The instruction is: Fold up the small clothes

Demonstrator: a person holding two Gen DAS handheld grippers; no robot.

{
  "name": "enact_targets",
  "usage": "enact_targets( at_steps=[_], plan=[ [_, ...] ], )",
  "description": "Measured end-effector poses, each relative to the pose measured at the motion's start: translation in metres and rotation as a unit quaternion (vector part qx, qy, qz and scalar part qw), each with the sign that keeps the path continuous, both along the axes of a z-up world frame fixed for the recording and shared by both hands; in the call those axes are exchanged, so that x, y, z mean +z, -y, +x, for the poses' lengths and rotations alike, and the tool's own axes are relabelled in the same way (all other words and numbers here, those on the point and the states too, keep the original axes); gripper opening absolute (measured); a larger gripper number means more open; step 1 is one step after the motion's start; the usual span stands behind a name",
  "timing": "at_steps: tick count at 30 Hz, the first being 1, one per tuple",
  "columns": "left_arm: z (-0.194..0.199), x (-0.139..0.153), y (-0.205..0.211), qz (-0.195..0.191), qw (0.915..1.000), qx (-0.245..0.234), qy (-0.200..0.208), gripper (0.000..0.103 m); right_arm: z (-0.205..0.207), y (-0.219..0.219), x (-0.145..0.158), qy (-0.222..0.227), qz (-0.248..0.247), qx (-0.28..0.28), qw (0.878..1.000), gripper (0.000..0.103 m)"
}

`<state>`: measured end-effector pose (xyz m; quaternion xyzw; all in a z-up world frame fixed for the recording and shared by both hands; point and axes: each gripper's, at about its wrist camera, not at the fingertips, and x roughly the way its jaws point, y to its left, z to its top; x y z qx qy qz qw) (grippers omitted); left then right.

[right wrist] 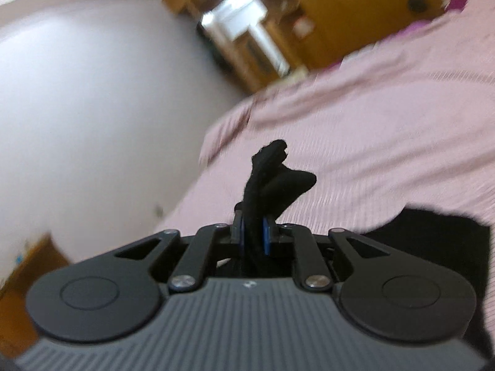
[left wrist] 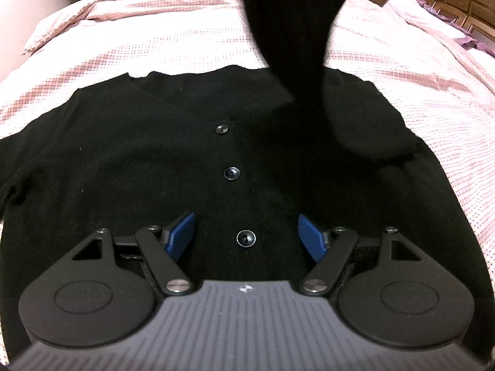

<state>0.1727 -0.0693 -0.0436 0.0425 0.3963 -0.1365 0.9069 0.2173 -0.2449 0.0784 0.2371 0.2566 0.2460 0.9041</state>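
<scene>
While black cardigan [left wrist: 154, 160] lies flat, buttoned, on pink bed [left wrist: 154, 31], sleeve [left wrist: 294, 31] rises from its right side – lifted high, blurred. Right gripper [right wrist: 253, 232] pinched tight on sleeve end; tuft of knit pokes past jaws. Left gripper [left wrist: 246, 236] spread wide, empty, hovering over lowest button [left wrist: 246, 238]. Risk, as judgement: thin pinch may slip; hard pull may drag body askew – left holds nothing down. No containers visible.

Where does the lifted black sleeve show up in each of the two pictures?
Left wrist view: the sleeve hangs from the top edge, right of centre, above the cardigan.
Right wrist view: its bunched end sticks out of the right claw at centre.
Shared landmark: the pink checked bedspread.
</scene>
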Motion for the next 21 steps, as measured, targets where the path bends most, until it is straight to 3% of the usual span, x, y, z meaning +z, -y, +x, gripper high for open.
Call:
enact_targets(
  at_steps=[4,12,17,21],
  plan=[
    [0.001,0.0,-0.001,-0.005,1.0,0.0,0.0,0.079,0.007,-0.017,-0.02,-0.036,-0.041,0.022,0.998,0.018],
    [-0.002,-0.002,0.003,0.0,1.0,0.001,0.007,0.079,-0.006,-0.006,-0.022,-0.028,-0.067,-0.013,0.997,0.021],
    [-0.004,0.005,-0.002,-0.006,1.0,0.001,0.001,0.079,-0.018,0.023,-0.034,-0.04,-0.072,-0.054,0.995,0.021],
    [-0.007,0.025,-0.016,-0.024,0.9996,0.013,0.007,0.079,-0.02,0.047,-0.057,-0.057,-0.113,-0.108,0.986,0.021]
  ],
)
